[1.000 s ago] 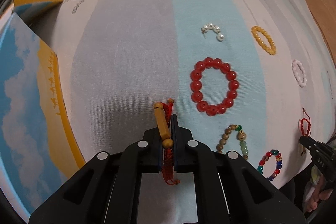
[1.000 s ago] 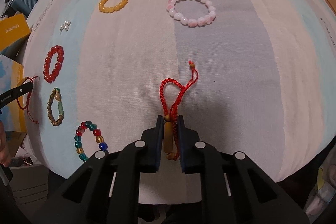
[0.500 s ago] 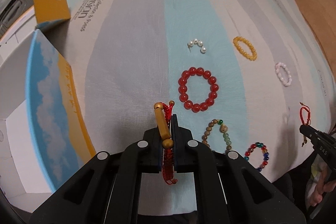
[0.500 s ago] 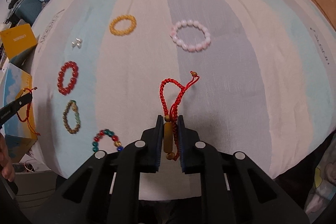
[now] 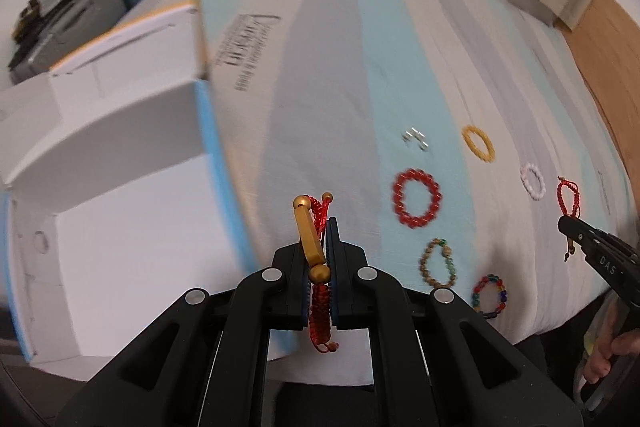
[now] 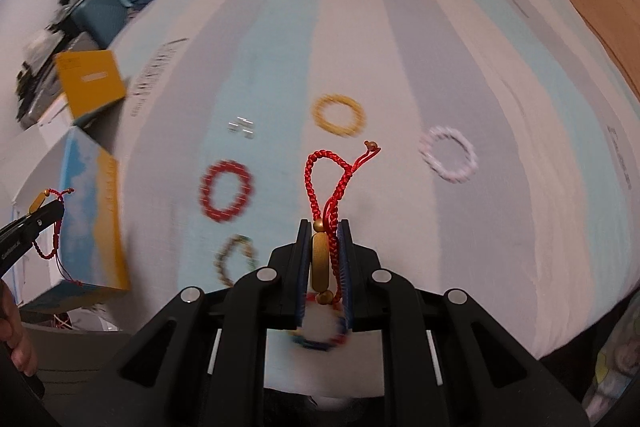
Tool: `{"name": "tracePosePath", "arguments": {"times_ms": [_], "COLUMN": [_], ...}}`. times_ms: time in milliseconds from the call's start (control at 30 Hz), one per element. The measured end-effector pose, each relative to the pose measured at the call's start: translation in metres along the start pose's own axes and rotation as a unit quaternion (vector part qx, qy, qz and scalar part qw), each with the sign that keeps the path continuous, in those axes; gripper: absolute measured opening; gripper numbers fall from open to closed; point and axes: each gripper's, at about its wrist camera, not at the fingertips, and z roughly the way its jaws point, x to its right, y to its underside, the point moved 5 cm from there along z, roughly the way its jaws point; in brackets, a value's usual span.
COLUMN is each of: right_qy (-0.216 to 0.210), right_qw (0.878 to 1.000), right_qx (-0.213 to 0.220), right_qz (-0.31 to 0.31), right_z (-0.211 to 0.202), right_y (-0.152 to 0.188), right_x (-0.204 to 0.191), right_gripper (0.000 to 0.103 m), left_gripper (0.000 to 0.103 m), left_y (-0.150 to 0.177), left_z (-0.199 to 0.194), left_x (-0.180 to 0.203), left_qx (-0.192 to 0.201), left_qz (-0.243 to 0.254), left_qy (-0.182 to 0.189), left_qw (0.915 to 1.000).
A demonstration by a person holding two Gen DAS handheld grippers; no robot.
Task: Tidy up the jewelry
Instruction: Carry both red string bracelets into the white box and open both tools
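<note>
From the left wrist, my left gripper point(image 5: 320, 247) has its jaws clamped on a red cord bracelet point(image 5: 314, 239) above the open white box point(image 5: 120, 227). From the right wrist, my right gripper point(image 6: 324, 259) pinches a second red cord bracelet point(image 6: 332, 187) over the striped bed point(image 6: 520, 107), beaded bracelets point(image 6: 226, 191) lying beyond.

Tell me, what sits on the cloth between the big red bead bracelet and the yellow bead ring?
In the left wrist view, a small cluster of white pearls lies between the red bead bracelet and the yellow bead ring, a little to the far side.

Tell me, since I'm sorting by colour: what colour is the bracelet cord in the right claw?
Red braided cord with a gold bead; right wrist view shows it best.
</note>
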Motion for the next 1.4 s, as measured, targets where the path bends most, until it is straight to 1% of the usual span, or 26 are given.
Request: {"name": "tracePosePath", "arguments": {"times_ms": [133, 167, 400, 600, 700, 800, 933, 1100, 1400], "right_qy": [-0.017, -0.022, -0.069, -0.111, -0.123, -0.127, -0.124, -0.112, -0.093], "right_qw": [0.999, 0.999, 0.992, 0.980, 0.974, 0.969, 0.967, 0.966, 0.962], "right_qx": [0.017, 0.020, 0.037, 0.030, 0.016, -0.006, -0.038, -0.069, -0.114], "right_qz": [-0.029, -0.036, -0.099, -0.162, -0.188, -0.210, -0.221, -0.224, -0.232], "right_z": [-0.012, -0.015, -0.028, -0.025, -0.015, 0.002, 0.029, 0.056, 0.090], "right_y": [-0.012, -0.014, -0.018, 0.001, 0.014, 0.029, 0.039, 0.045, 0.060], "right_x": [-0.050, -0.061, -0.172, -0.272, -0.311, -0.344, -0.362, -0.371, -0.387], "right_gripper": [0.013, 0.013, 0.013, 0.014, 0.014, 0.014, 0.014, 0.014, 0.015], "left_gripper": [0.006, 0.006, 0.006, 0.006, 0.006, 0.006, 0.006, 0.006, 0.006], "left_y": [-0.003, -0.002, 0.008, 0.027, 0.039, 0.051, 0.063, 0.072, 0.082], "left_z": [-0.022, -0.029, -0.056, -0.061, -0.053, -0.043, -0.026, -0.011, 0.011], "left_x": [-0.038, -0.053, -0.128, -0.182, -0.203, -0.223, -0.244, -0.258, -0.271], "left_qx": [0.014, 0.018, 0.030, 0.029, 0.018, 0.008, -0.008, -0.024, -0.056], "left_qz": [-0.018, -0.027, -0.065, -0.093, -0.111, -0.127, -0.146, -0.154, -0.156], "left_qy": [-0.017, -0.021, -0.050, -0.074, -0.076, -0.074, -0.068, -0.067, -0.071], "left_qw": [0.9996, 0.9993, 0.9962, 0.9925, 0.9907, 0.9891, 0.9869, 0.9855, 0.9836]}}
